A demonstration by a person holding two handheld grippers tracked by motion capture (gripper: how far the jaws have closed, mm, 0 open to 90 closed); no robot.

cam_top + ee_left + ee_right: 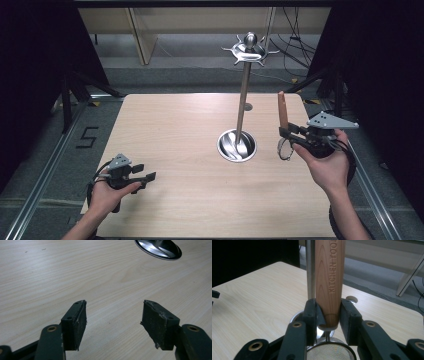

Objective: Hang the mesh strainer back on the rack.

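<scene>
While its jaws clamp the wooden handle low down, the right hand-held gripper [328, 315] holds the strainer [284, 131] upright, mesh hanging below, seemingly to raise it to the hooks of the rack [244, 90] just beside. Left hand-held gripper [134, 176] idles over the tabletop [175, 130], jaws apart, empty.

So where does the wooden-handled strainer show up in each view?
High view: wooden-handled strainer right of centre, handle upright in the right gripper, mesh hanging below.
Left gripper view: none; its open jaws face the table.
Right gripper view: centre, handle clamped between the jaws.
Shared landmark: the steel stand base.
</scene>
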